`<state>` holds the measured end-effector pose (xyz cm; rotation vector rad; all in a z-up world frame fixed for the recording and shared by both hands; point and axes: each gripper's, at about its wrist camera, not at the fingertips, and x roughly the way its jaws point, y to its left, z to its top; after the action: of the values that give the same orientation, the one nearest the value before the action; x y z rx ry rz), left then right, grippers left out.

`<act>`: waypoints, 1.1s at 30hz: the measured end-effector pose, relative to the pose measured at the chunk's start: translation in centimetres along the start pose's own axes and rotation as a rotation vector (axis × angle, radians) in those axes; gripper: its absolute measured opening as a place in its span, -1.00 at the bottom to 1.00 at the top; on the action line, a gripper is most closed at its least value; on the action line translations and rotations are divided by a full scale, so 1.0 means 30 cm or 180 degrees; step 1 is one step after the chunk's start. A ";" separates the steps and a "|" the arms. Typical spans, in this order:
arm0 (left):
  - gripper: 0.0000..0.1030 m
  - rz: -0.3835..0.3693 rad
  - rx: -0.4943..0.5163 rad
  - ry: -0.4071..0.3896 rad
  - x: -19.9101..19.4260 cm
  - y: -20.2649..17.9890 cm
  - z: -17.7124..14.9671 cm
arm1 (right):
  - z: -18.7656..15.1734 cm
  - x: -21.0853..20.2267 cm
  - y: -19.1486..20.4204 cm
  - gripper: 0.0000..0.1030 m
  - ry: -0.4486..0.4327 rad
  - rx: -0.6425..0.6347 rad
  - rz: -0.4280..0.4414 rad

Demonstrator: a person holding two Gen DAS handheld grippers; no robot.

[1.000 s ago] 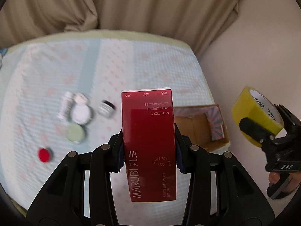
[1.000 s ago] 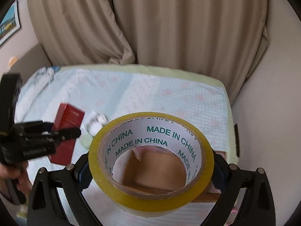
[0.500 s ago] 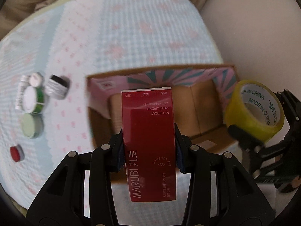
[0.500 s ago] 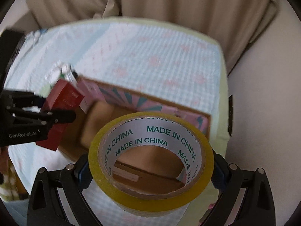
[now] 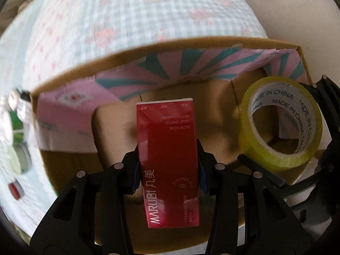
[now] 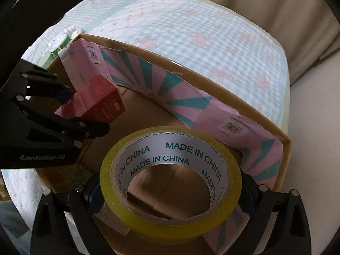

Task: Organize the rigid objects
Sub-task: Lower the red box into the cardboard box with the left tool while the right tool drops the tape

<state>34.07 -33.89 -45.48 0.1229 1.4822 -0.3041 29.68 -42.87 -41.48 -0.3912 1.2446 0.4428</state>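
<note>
Open brown cardboard box (image 5: 212, 42) on checked tablecloth (image 5: 127, 21); red rectangular carton (image 5: 167, 148) over box's left half, yellow tape roll (image 5: 280, 125) over right; small round jars (image 5: 14, 127) outside box's left wall.

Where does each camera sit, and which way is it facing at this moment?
Left wrist: on the left gripper, looking down along its jaws, clamped on the red box, into the cardboard box.
Right wrist: on the right gripper, looking over the tape roll it clamps into the same box.
Shared: cardboard box, red box, tape roll; each view shows the other gripper.
</note>
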 end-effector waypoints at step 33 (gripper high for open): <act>0.99 0.0060 0.0071 -0.0487 -0.336 -0.035 -0.089 | -0.088 -0.264 0.000 1.00 -0.0044 0.0082 -0.0384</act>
<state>30.62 -32.93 -35.62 0.1285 1.3256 -0.3080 25.50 -45.08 -34.61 -0.4381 1.2050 0.3255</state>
